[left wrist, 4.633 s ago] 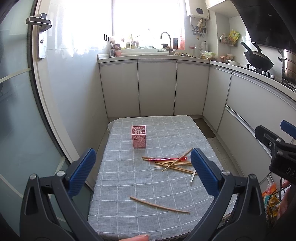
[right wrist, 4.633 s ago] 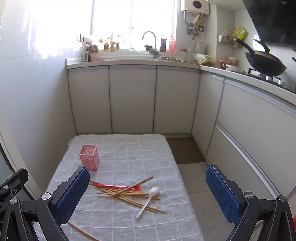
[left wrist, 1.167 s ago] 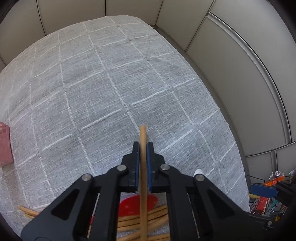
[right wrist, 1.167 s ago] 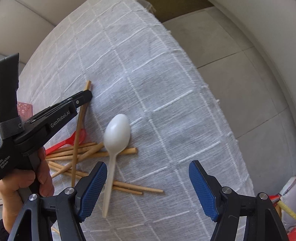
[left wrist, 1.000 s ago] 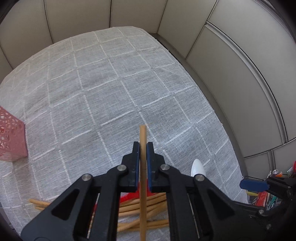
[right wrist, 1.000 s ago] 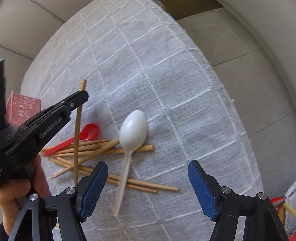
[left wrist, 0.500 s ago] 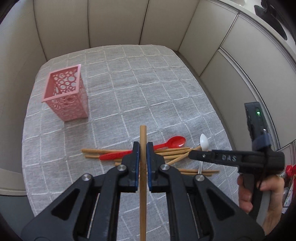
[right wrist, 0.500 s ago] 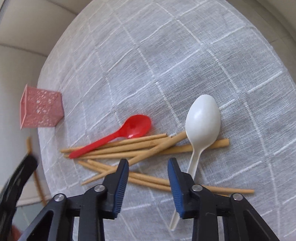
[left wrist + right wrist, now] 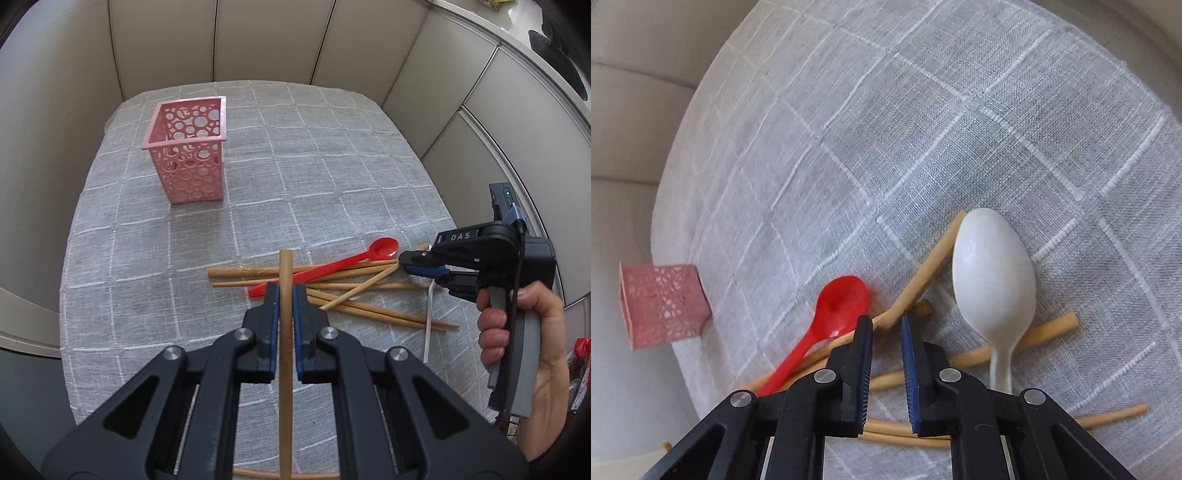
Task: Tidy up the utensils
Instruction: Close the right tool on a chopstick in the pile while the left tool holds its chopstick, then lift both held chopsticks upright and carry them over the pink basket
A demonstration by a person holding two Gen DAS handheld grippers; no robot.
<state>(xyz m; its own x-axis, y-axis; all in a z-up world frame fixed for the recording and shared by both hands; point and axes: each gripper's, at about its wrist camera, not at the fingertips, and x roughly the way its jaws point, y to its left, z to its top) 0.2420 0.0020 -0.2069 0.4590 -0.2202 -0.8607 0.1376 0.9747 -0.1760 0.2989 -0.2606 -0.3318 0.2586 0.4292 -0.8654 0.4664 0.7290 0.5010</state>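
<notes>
Holding one tan wooden chopstick point(image 9: 285, 332) clamped between its blue pads, your left gripper point(image 9: 285, 295) has the stick running straight along its fingers, tip out front, which suits dropping it end-first into the pink perforated plastic holder point(image 9: 188, 147) standing ahead and to the left of that tool on the grey checked tablecloth point(image 9: 332, 155). Your right gripper point(image 9: 886, 325) is closing, angled steeply down over the pile of loose wooden chopsticks point(image 9: 916, 291), with one slanting stick just at its fingertips; a narrow gap remains between the pads, and they do not yet seem to press on it. Just left of those fingertips lies the red plastic spoon point(image 9: 842, 306), and just right the white plastic spoon point(image 9: 993, 273), both resting across the pile, so a clean pinch on a single stick will likely be fiddly.
</notes>
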